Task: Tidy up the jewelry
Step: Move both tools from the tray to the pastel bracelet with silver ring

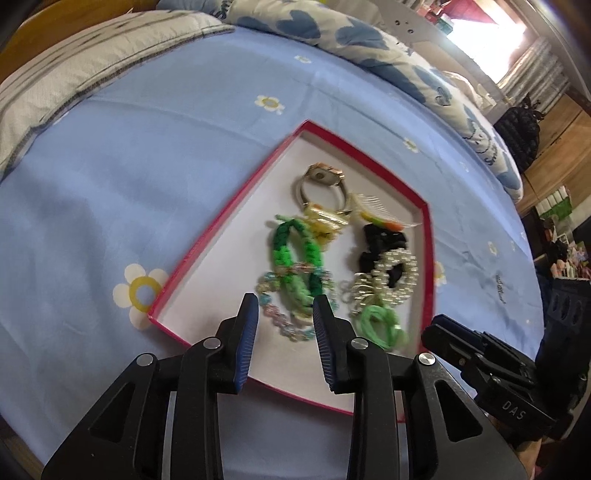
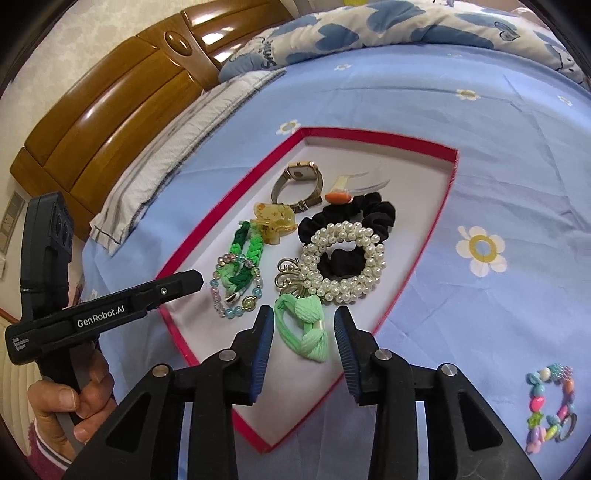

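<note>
A red-rimmed white tray [image 2: 452, 173] lies on the blue bedsheet and shows in the left wrist view too [image 1: 428, 236]. It holds a watch [image 2: 297, 177], a yellow hair claw [image 2: 275, 219], a black scrunchie [image 2: 373, 212], a pearl scrunchie [image 2: 343, 269], a green braided band [image 2: 243, 254], a beaded bracelet [image 2: 229, 295] and a light green hair tie [image 2: 306, 328]. My right gripper [image 2: 304, 354] is open with the light green tie between its fingers. My left gripper [image 1: 284, 343] is open above the tray's near end. A colourful bead bracelet [image 2: 552, 402] lies on the sheet, right of the tray.
A wooden headboard [image 2: 110, 96] and a striped pillow [image 2: 166, 147] lie beyond the tray. A blue heart-patterned duvet [image 2: 369, 29] is bunched along the far side. The bed's edge and room clutter show at the right of the left wrist view [image 1: 561, 229].
</note>
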A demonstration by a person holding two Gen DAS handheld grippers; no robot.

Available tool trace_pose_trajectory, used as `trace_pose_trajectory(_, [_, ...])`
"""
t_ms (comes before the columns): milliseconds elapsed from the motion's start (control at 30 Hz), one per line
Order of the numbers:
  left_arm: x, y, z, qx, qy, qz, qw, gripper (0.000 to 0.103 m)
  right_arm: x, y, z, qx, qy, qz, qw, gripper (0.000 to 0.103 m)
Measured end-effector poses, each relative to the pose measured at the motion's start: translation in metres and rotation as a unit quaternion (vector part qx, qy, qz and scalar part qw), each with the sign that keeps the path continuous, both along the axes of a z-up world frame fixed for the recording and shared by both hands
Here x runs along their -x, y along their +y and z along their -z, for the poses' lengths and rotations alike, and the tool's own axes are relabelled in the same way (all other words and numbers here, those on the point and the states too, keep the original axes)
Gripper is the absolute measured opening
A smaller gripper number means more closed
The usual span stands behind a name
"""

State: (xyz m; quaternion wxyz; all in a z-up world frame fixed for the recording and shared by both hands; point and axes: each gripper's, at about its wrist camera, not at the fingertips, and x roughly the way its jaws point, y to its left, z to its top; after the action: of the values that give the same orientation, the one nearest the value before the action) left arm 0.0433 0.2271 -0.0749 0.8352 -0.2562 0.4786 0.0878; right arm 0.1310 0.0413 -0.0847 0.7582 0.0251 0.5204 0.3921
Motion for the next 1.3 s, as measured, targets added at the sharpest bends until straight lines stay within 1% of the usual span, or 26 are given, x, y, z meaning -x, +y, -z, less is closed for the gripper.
trace_pose_trajectory(67, [0.003,-0.008,-0.007,0.001,-0.007,0.005,1.0000,0.034,0.002,-0.012,-0.006,-0.007,-0.001,0.009,1.000,0.041])
trace_pose_trajectory(300, [0.009,-0.042,-0.024,0.006,-0.021,0.036,0.9991,0.034,0.009,-0.057,-0.024,-0.025,-0.009,0.042,0.999,0.044])
trace_pose_trajectory(533, [0.012,-0.078,-0.027,0.013,-0.019,0.072,0.9971,0.034,0.013,-0.117,-0.031,-0.027,-0.015,0.094,0.995,0.044])
trace_pose_trajectory(733, [0.012,-0.107,-0.031,0.015,-0.019,0.104,0.9943,0.034,0.018,-0.167,-0.025,-0.019,-0.010,0.141,0.990,0.045])
trace_pose_trajectory(833, [0.012,-0.120,-0.032,0.010,-0.018,0.119,0.9927,0.039,0.022,-0.190,-0.020,-0.017,-0.005,0.161,0.987,0.045])
trace_pose_trajectory(967, [0.010,-0.140,-0.031,0.007,-0.013,0.141,0.9900,0.040,0.024,-0.214,-0.010,-0.016,0.003,0.185,0.983,0.046])
trace_pose_trajectory(1133, [0.000,-0.165,-0.028,0.000,-0.006,0.167,0.9859,0.040,0.025,-0.231,-0.003,-0.017,0.006,0.199,0.980,0.047])
trace_pose_trajectory(1300, [-0.015,-0.183,-0.025,-0.010,0.001,0.185,0.9827,0.040,0.020,-0.235,0.006,-0.007,0.004,0.202,0.979,0.047])
